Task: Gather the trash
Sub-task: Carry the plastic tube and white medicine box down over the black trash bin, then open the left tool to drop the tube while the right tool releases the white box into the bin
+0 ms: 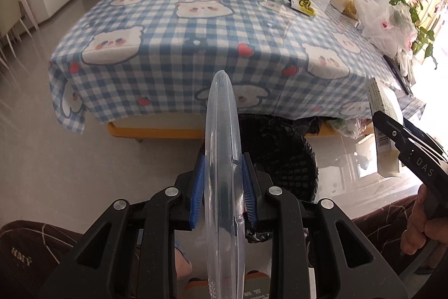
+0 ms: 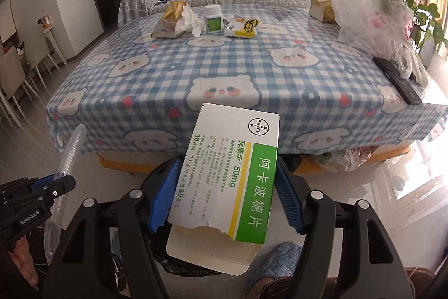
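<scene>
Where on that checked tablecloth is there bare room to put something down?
The near half of the tablecloth is bare, from the front edge back to the row of trash: paper bag, tissue, bottle, wrapper. The right side is crowded with plastic bags and a remote.

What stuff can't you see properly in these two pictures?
- Black mesh bin, left wrist view: the clear plastic lid in the left claw covers part of it.
- Same bin, right wrist view: almost all hidden behind the medicine box in the right claw.
- Green bottle: label too small to read.
</scene>
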Demonstrator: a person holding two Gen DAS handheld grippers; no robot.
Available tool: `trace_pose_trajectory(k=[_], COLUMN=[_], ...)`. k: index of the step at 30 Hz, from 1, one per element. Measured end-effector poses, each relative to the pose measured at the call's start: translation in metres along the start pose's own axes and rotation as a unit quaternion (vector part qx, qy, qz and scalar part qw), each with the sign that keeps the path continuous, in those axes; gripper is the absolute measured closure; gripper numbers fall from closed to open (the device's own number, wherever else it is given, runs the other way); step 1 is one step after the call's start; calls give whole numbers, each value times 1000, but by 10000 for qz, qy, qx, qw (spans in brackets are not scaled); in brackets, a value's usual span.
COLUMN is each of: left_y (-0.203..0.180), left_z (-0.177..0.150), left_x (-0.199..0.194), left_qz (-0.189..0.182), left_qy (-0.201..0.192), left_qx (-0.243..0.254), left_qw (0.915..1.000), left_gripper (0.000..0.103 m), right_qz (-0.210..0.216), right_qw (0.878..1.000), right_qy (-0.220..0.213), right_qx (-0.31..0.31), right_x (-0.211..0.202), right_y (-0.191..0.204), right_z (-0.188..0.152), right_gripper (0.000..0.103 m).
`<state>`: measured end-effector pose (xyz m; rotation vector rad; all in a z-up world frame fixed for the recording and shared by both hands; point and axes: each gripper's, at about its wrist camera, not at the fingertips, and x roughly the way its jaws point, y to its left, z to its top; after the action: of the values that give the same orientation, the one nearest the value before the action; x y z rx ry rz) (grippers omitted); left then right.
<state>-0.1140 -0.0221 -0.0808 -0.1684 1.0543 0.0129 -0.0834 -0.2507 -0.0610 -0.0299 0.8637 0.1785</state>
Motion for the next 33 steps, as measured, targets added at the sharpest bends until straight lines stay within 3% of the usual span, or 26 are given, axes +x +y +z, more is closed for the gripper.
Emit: trace_pose_trajectory(k=[15, 33], left_y=[-37, -68], left_z=[-34, -44], left_x=[50, 136], left_qz=[38, 35], left_qy=[465, 664], left_qx=[372, 523], left_qw=[9982, 9964], left_gripper=[78, 78], right_qz=[-411, -549], right_qw=[9974, 9947], right_qy=[589, 799], right_qx=[-28, 356], right_x=[40, 60], right_y=[-16, -43], right_z=[-45, -50], right_gripper=[40, 40])
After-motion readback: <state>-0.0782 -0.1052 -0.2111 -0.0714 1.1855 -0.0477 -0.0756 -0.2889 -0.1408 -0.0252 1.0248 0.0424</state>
